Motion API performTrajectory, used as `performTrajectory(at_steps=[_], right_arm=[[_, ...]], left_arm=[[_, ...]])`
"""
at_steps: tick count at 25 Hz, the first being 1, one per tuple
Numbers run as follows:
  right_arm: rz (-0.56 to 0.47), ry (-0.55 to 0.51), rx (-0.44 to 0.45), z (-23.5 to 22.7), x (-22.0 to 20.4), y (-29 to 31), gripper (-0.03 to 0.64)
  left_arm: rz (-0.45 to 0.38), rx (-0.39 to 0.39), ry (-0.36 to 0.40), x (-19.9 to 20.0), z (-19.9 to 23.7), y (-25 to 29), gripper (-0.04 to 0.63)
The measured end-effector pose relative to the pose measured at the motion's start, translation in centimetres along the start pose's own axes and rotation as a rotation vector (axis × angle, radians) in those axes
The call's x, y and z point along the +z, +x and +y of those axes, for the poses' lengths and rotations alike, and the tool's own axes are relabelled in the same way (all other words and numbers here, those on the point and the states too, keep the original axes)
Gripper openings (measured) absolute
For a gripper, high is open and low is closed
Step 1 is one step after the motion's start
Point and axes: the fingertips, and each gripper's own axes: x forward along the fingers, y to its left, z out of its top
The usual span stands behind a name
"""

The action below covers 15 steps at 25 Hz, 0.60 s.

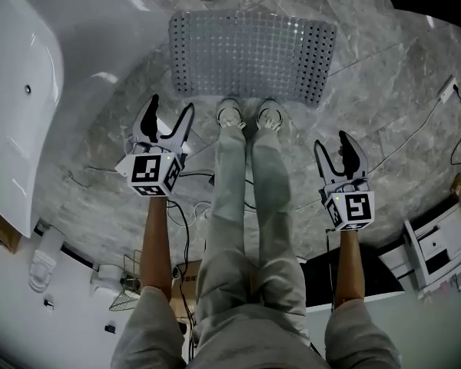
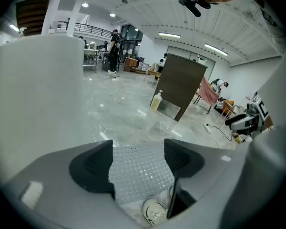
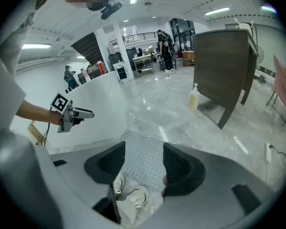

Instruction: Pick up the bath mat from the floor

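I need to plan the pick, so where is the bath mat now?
In the head view, the bath mat lies flat on the floor at top centre, just beyond the person's shoes, with the white tub to its left.

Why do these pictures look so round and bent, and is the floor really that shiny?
Head view: the wide lens curves the floor seams, and light glints off the bath mat. Left gripper view: black corners, ceiling lights mirrored as streaks on the polished floor. Right gripper view: same bulge and dark corners.
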Motion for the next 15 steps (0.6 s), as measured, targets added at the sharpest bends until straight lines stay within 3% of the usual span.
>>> performTrajectory(at_steps=[9,15], right_arm=[[0.025,-0.024,0.048,1.3,-2.7,2.7,0.236],[0.046,-0.042,0.049,0.5,-4.6,4.1,0.236]], left_arm=[[0.014,0.043,-0.03,-5.6,3.6,4.9,0.336],[0.115,0.051,-0.037,-11.8,6.7,9.9,0.362]])
